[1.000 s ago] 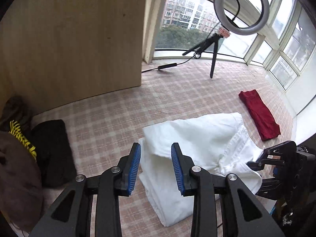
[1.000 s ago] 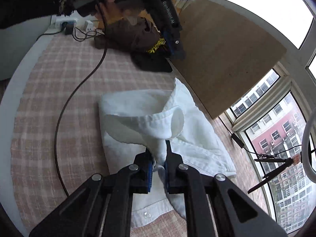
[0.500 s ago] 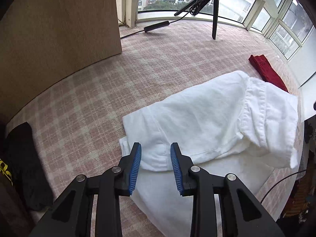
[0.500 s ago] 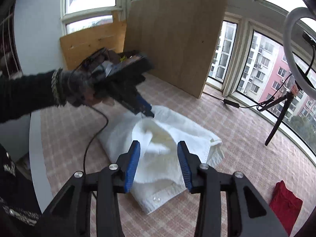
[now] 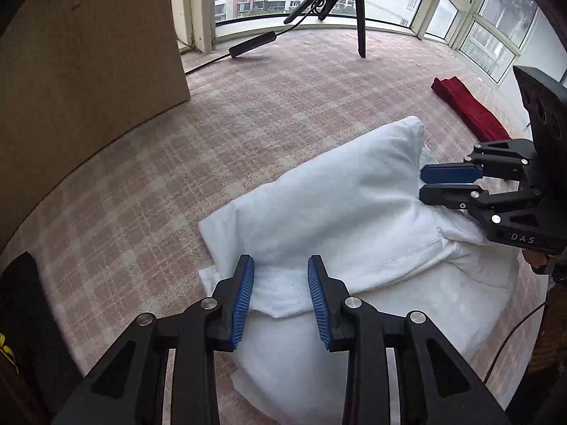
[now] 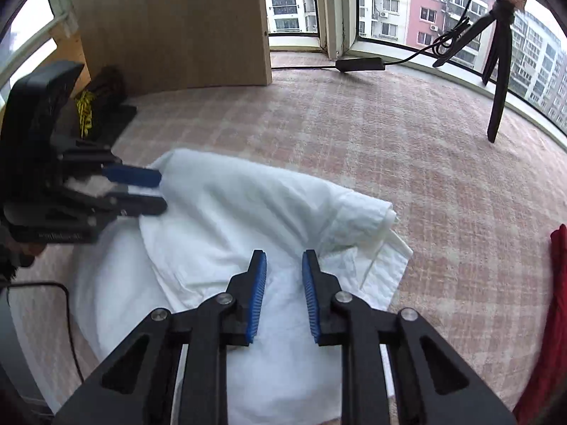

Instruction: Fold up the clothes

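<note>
The white shirt (image 5: 340,212) lies on the checked cloth (image 5: 283,113), doubled over itself, its upper layer bulging and its collar end loose toward the red garment (image 5: 464,106). The left gripper (image 5: 280,297) stands with a moderate gap between its jaws, holding nothing, poised over the near edge of the upper layer. The right gripper (image 6: 283,290) is likewise parted and empty, above the collar end. For a clean fold, each gripper should take only the upper layer at its edge, at matching points on opposite ends. Both should travel level and together, keeping the cloth taut. The bulge is likely to crease unless flattened.
</note>
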`<state>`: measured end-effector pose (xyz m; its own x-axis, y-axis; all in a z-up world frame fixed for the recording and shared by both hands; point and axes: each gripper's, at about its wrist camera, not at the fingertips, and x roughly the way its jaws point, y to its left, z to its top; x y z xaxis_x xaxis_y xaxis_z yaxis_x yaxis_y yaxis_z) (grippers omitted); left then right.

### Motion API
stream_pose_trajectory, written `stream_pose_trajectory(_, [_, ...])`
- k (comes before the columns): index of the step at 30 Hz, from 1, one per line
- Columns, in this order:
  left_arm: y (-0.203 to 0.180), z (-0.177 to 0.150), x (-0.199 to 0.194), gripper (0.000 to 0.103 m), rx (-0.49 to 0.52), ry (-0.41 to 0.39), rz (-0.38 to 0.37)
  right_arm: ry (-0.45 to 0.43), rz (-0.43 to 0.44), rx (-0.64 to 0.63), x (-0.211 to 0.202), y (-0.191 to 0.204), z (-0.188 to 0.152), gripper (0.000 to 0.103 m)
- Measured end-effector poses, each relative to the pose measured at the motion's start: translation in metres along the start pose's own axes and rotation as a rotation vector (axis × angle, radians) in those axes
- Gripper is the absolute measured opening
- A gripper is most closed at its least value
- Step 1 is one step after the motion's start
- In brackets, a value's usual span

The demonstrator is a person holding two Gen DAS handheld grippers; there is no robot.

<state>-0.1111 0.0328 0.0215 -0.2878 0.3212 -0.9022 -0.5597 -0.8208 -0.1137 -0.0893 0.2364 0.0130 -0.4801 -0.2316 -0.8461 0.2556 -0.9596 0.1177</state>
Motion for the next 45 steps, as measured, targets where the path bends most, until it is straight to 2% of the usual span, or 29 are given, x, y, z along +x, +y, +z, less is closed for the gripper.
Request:
stream_pose_trajectory(4, [-0.004,-0.009,-0.04,0.027,-0.067,-0.067,0.008,-0.081,-0.026,0.094,-0.051,-0.006,-0.005,0.019])
stream_pose_trajectory(7, [-0.017,-0.018,-0.041,0.03,-0.052,-0.091,-0.007,-0.111,-0.028,0.125,-0.07,0.007,-0.012,0.019])
stream_pose_trajectory(13, [-0.008,-0.049,-0.014,0.032,-0.106,-0.048,-0.02,0.06,-0.039,0.212,-0.021,0.01,-0.053,0.019])
stream_pose_trajectory(16, [-0.003,-0.057,-0.038,0.032,-0.208,-0.038,0.032,0.085,-0.034,0.238,-0.044,0.007,-0.057,0.02])
stream_pose_trajectory(18, [-0.008,-0.064,-0.062,0.041,-0.253,-0.066,0.051,0.047,-0.098,0.271,-0.07,0.006,-0.056,0.022])
stream_pose_trajectory(19, [-0.015,-0.068,-0.073,0.046,-0.254,-0.091,0.069,0.02,-0.121,0.268,-0.077,0.008,-0.055,0.032])
stream_pose_trajectory(20, [-0.021,-0.07,-0.082,0.064,-0.251,-0.109,0.095,-0.007,-0.144,0.265,-0.083,0.01,-0.055,0.041])
stream_pose_trajectory(21, [-0.027,-0.073,-0.089,0.081,-0.247,-0.124,0.121,-0.034,-0.166,0.261,-0.09,0.013,-0.055,0.057])
stream_pose_trajectory(22, [-0.03,-0.075,-0.093,0.082,-0.247,-0.136,0.127,-0.061,-0.189,0.258,-0.097,0.015,-0.054,0.064])
stream_pose_trajectory(24, [-0.029,-0.076,-0.097,0.082,-0.264,-0.148,0.118,-0.108,-0.234,0.253,-0.108,0.018,-0.054,0.066])
stream_pose_trajectory(27, [-0.01,-0.077,-0.094,0.082,-0.362,-0.145,0.081,-0.072,-0.273,0.285,-0.094,0.001,-0.049,0.066])
stream_pose_trajectory(32, [0.014,-0.072,-0.087,0.082,-0.497,-0.143,0.019,-0.022,-0.142,0.483,-0.067,-0.042,-0.047,0.066])
stream_pose_trajectory(35, [0.017,-0.059,-0.076,0.082,-0.52,-0.129,-0.004,-0.036,-0.099,0.545,-0.062,-0.05,-0.044,0.066])
stream_pose_trajectory(36, [0.017,-0.054,-0.072,0.082,-0.518,-0.129,-0.009,-0.025,-0.109,0.544,-0.058,-0.05,-0.043,0.066])
stream_pose_trajectory(40, [0.02,-0.041,-0.043,0.082,-0.528,-0.075,0.031,0.036,-0.131,0.527,-0.04,-0.046,-0.041,0.066])
stream_pose_trajectory(45, [0.014,-0.044,-0.013,0.082,-0.498,0.005,0.064,0.083,-0.132,0.489,-0.027,-0.034,-0.049,0.066])
